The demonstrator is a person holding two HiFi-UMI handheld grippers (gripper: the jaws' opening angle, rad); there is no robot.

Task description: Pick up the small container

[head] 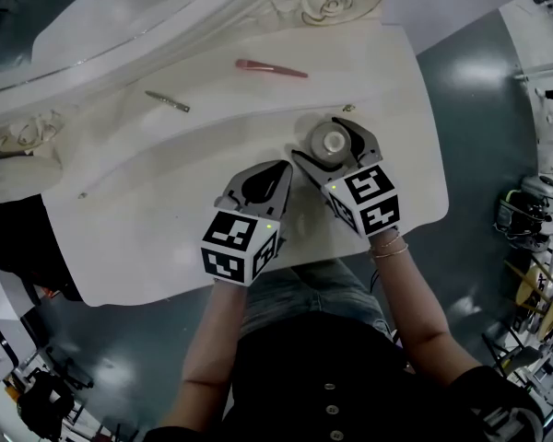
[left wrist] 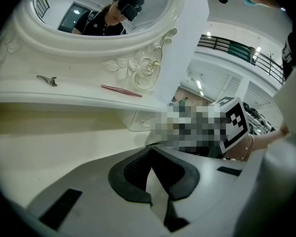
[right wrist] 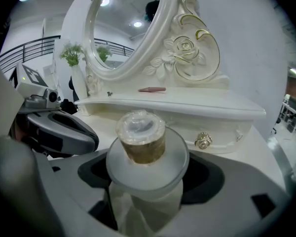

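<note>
Pinching the container (right wrist: 140, 139) between my right gripper (head: 329, 143) fingers, above the table's (head: 166, 238) right side. Left gripper (left wrist: 150, 157): fingers pressed together, empty. Container base hidden by jaws; table contact unclear.

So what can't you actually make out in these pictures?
- Right gripper view: the base of the small round container with a clear lid is hidden by the right gripper, so whether it rests on the white table is unclear.
- Its contents: the lid is too cloudy.
- Head view: the thin metal piece is too small to identify.
- Left gripper view: a mosaic patch covers the middle.
</note>
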